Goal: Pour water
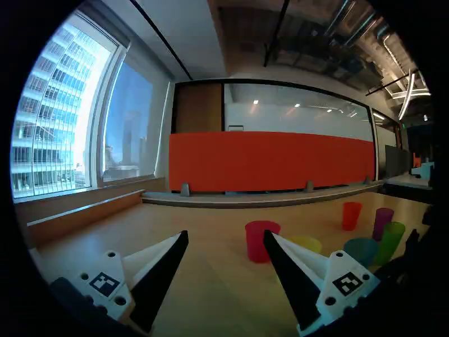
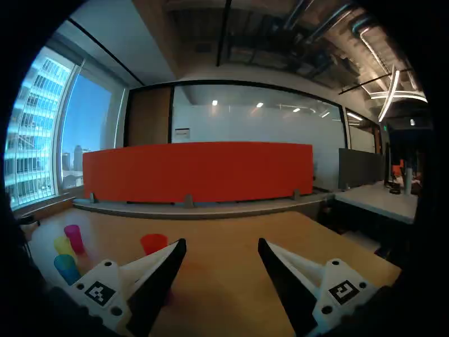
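Nearest, the left gripper stands wide open with nothing between its fingers. The right gripper is likewise spread and empty. Both hover over the wooden table, on the near side of the orange partition.

Every cup stands between the grippers and that partition. In the left gripper view the pink cup is farthest from the partition, just past one fingertip. The yellow cup sits partly hidden behind that finger, with the teal cup and green cup beside it. The purple cup and red cup stand closer to the partition. The cups are seen side-on, so I cannot tell which one holds water.

The cups look light and several crowd together, so a finger closing on one could tip its neighbour. Too hard a squeeze may buckle a thin wall and slop water out. An off-centre grip may let the cup swing when tilted, and the pour would miss the receiving rim and wet the table.
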### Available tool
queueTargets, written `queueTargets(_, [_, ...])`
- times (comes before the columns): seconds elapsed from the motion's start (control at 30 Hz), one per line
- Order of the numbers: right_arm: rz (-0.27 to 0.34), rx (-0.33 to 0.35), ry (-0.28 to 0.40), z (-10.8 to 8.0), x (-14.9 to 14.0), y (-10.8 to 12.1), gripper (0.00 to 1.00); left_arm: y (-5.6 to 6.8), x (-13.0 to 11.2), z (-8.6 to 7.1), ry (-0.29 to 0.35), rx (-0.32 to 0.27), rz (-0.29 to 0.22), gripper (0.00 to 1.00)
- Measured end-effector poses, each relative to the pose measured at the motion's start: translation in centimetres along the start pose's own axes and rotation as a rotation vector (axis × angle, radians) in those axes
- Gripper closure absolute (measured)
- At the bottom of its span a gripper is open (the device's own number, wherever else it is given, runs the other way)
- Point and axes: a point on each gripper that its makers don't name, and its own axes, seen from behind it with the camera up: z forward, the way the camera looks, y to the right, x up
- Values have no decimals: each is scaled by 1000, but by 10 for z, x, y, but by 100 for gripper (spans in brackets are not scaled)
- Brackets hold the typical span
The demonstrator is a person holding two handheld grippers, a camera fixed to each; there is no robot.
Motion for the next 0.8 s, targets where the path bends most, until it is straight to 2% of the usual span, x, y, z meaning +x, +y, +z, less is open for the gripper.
queueTargets(0.47, [2,14,14,-2,5,-5,1,2,0,0,-2,-7,4,0])
queueTargets(0.8, [-4,49,69,-8,18,-10,1,1,0,0,-2,-7,5,0])
